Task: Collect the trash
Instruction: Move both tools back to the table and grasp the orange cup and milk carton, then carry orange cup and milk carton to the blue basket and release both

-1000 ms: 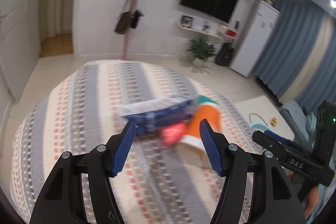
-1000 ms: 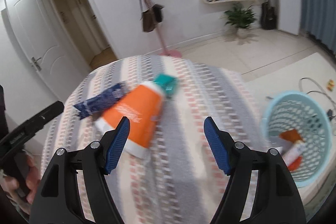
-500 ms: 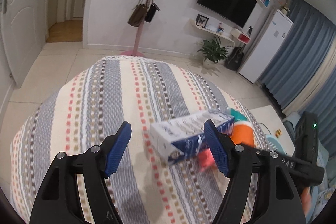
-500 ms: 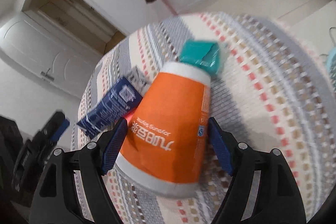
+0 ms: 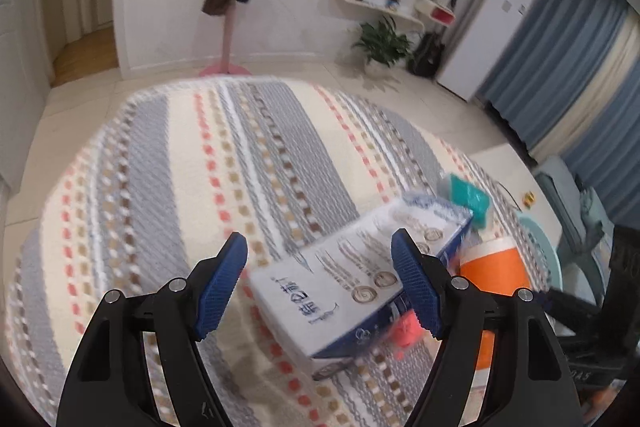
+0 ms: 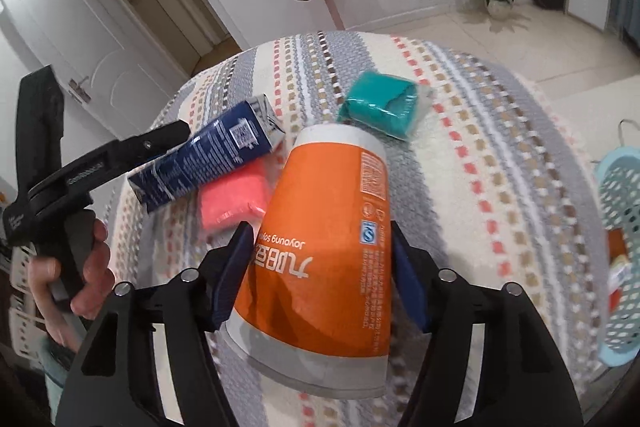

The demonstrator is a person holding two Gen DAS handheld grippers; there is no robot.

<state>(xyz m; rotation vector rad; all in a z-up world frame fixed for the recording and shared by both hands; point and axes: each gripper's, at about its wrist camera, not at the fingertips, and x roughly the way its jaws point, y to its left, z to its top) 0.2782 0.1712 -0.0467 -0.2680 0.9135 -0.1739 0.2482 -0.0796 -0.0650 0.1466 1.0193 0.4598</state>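
A: From the left wrist, we see our left hand-held gripper [image 5: 318, 285] with its jaws apart, holding nothing. The blue-and-white carton [image 5: 352, 277] lies on the striped surface [image 5: 168, 163] just ahead, its near end between the blue pads; we cannot tell whether the right pad touches it.

B: Beyond the carton we make out the orange cup [image 5: 494, 267], a teal packet [image 5: 468, 193] and a pink packet [image 5: 406, 333] by the carton's near corner.

A: From the right wrist, our right hand-held gripper [image 6: 320, 277] has its jaws spread around the orange cup [image 6: 328, 235], which lies on its side. The pads sit beside the cup's walls; we cannot tell if they press it.

B: The carton [image 6: 208, 155] rests over the pink packet [image 6: 234, 201], left of the cup. The teal packet [image 6: 380, 105] is behind the cup. A light blue basket [image 6: 618, 187] stands at the right edge, off the surface.
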